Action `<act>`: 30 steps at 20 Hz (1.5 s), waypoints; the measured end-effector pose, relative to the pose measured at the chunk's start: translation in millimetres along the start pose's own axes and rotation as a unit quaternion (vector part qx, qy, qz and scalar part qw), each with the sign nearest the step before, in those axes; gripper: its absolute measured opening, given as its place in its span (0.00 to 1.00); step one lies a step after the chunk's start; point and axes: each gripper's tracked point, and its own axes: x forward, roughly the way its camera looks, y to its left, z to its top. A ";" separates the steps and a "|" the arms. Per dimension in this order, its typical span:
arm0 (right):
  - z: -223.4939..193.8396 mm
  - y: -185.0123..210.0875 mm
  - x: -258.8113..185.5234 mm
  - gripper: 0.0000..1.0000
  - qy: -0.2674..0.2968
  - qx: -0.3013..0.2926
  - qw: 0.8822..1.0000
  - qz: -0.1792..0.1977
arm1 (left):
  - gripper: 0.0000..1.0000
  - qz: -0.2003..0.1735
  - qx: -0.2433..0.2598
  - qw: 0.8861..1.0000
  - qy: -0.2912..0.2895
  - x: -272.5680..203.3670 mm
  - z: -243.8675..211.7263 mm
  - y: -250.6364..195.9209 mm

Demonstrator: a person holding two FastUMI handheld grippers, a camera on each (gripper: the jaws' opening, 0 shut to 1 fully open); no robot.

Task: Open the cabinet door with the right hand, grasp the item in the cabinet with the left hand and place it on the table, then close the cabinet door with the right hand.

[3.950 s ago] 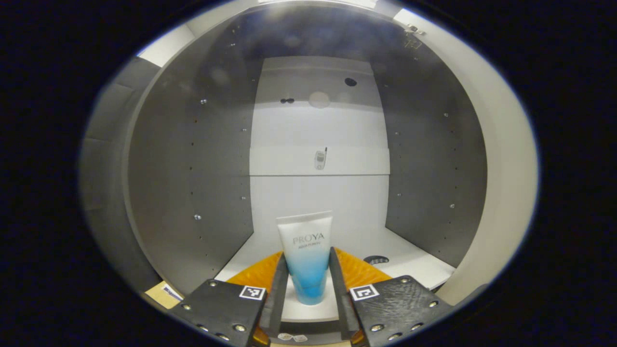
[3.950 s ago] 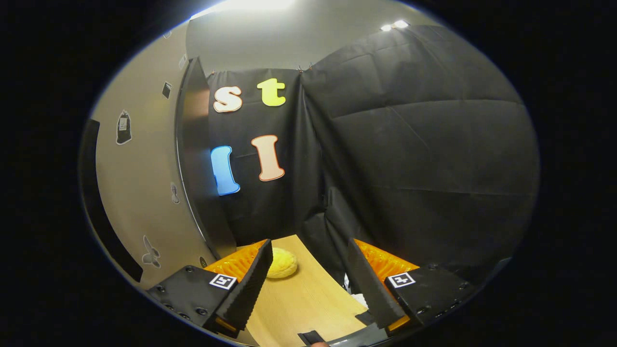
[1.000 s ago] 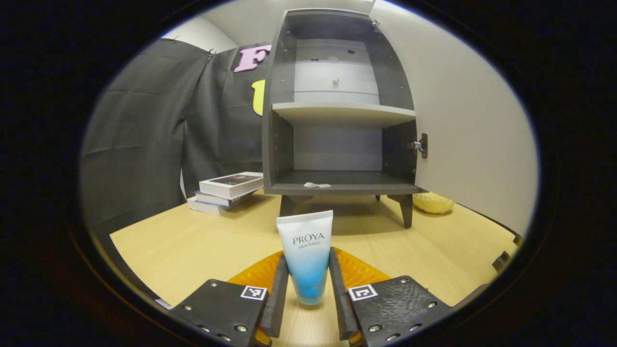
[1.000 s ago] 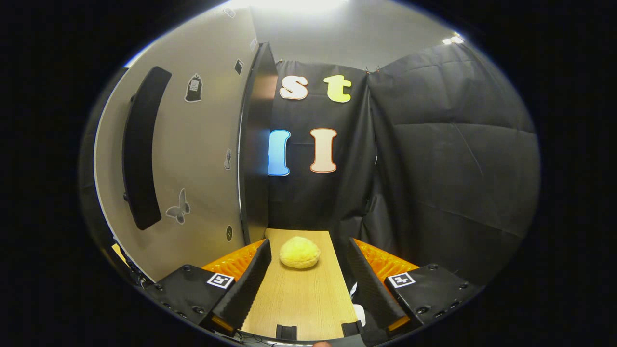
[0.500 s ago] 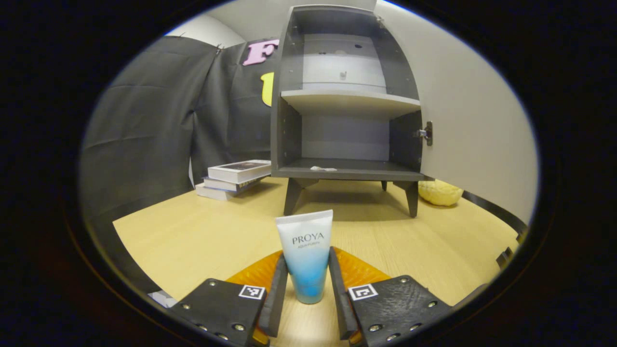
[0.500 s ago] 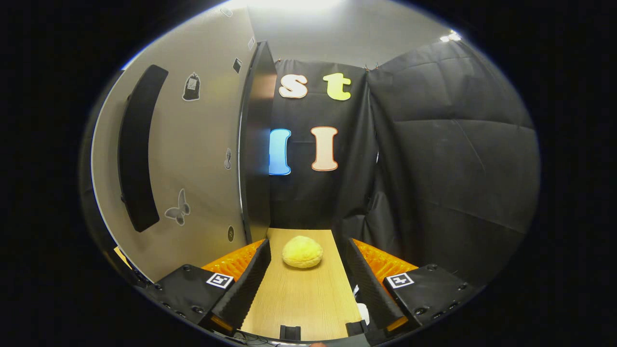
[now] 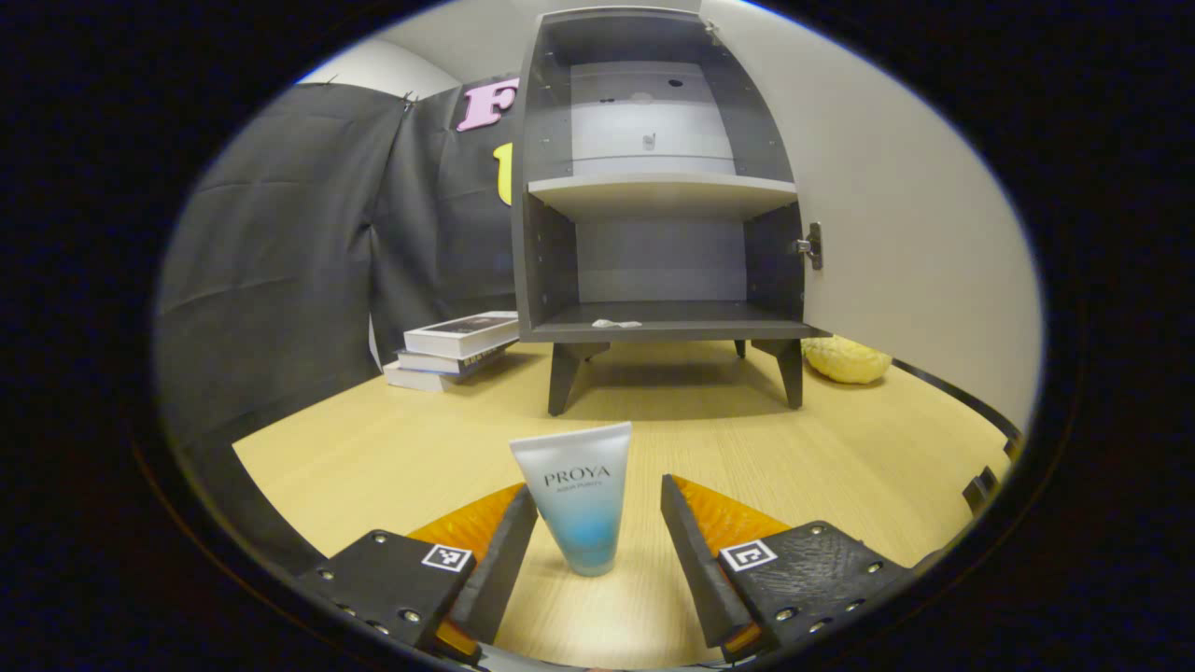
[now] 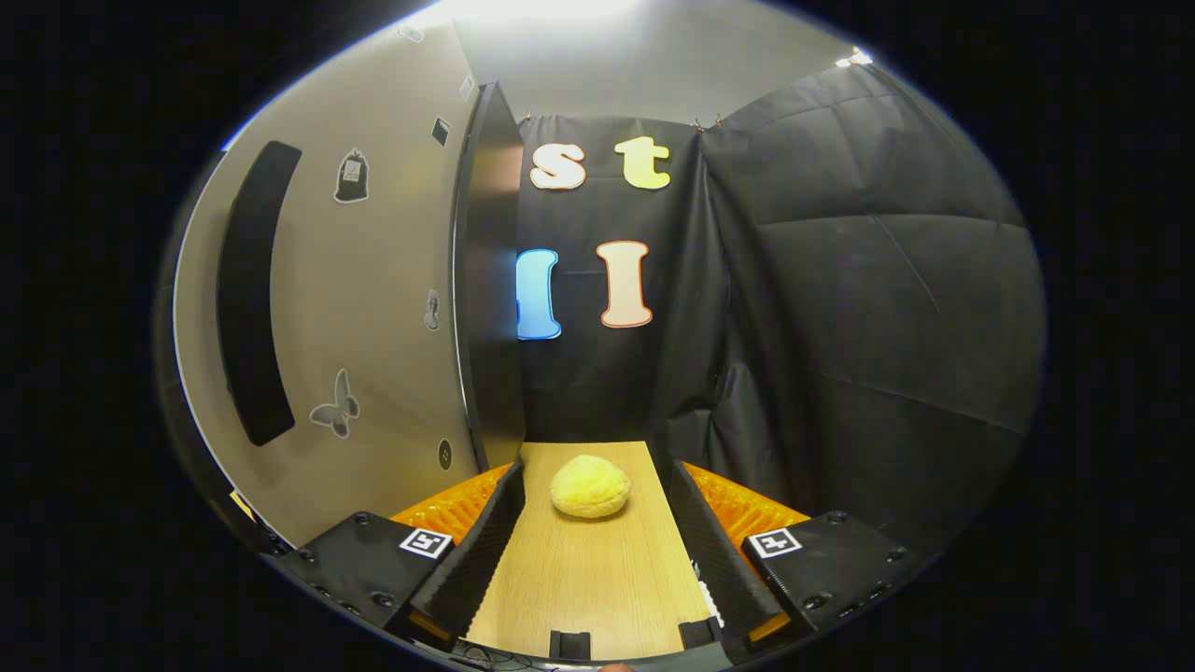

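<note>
Released half a second after being clamped, the tube (image 7: pixel 577 495) now stands cap-down on the table (image 7: pixel 840 457) between the spread fingers of the left gripper (image 7: pixel 597 541), touching neither. It looks light, soft-walled and tippy, best gripped low on its body. Beyond it the cabinet (image 7: pixel 653 187) stands with its door (image 8: pixel 373 308) open. The right gripper (image 8: pixel 597 546), fingers wide and empty, faces a yellow sponge (image 8: pixel 590 486) beside the door.

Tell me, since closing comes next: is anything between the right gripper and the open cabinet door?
Nothing visible does. The right gripper hangs open over bare table, with the cabinet door just to its left. The yellow lump lies ahead, off that path.
</note>
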 end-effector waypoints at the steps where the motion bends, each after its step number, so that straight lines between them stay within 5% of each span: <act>1: 1.2 -0.6 -0.6 0.99 -0.004 0.002 1.000 0.002 | 0.81 0.002 0.003 1.000 -0.005 -4.3 10.7 2.5; 12: 26.7 15.5 -2.1 0.98 -0.038 0.048 0.998 0.032 | 0.81 0.046 0.001 0.996 -0.074 -61.2 197.2 77.4; 19: 52.8 21.4 -21.6 0.98 -0.047 0.040 0.998 -0.029 | 0.81 0.037 0.002 0.994 -0.102 -70.5 278.3 132.7; 30: 63.7 66.1 -42.3 0.90 -0.056 0.001 0.994 -0.091 | 0.81 0.015 -0.002 0.993 -0.114 -62.4 281.3 212.1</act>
